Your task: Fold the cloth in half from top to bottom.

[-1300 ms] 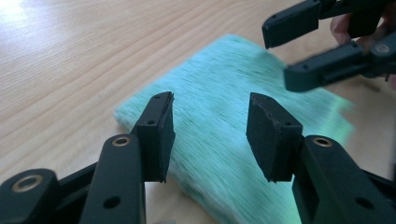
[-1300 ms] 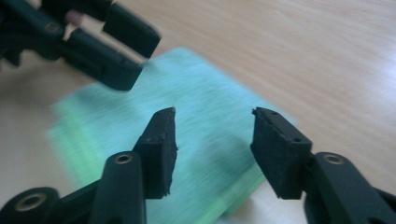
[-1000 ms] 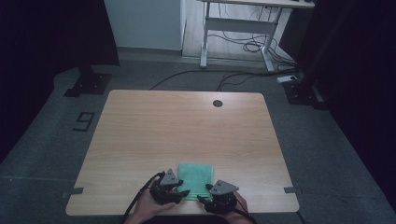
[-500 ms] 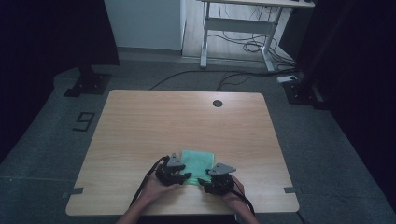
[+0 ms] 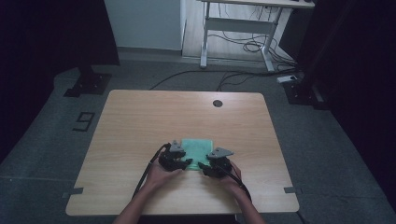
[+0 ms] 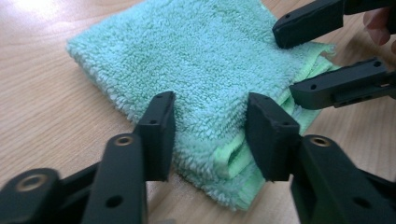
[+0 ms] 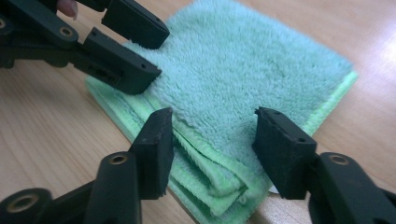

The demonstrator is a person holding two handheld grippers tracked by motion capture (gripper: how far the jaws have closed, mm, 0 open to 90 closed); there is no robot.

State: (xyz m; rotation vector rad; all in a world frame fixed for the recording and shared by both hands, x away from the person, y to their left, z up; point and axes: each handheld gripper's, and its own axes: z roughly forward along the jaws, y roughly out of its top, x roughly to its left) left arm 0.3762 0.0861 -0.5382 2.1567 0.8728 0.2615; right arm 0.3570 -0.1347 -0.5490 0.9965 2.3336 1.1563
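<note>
From the high view, a folded green towel [image 5: 198, 148] lies flat on the wooden bench [image 5: 140, 121], near its front edge and about midway across, with the left tool [image 5: 183, 163] at the towel's near left corner and the right tool [image 5: 204, 166] at its near right corner, each held in one of the person's hands. The jaws are too small here to judge their opening. In the left gripper view, the left tool [image 6: 210, 135] stands with its jaws wide apart, one on either side of the towel's [image 6: 196, 65] near edge, gripping nothing; the folded layers show as a stack of thin lips at that edge, and the right tool [image 6: 303, 60] comes in from the upper right, also parted, over the far corner. In the right gripper view, the right tool [image 7: 212, 149] is likewise wide open around the layered corner of the towel [image 7: 252, 70], not yet closed on it, while the left tool [image 7: 149, 51] sits open at the upper left with its lower jaw on the cloth. The towel looks light, soft and limp, with a fluffy pile that should not slip; it will sag and unfold if lifted by one layer, so the best hold is probably a pinch at each near corner, taking either the top layer alone to open it or the whole stack to move it.
</note>
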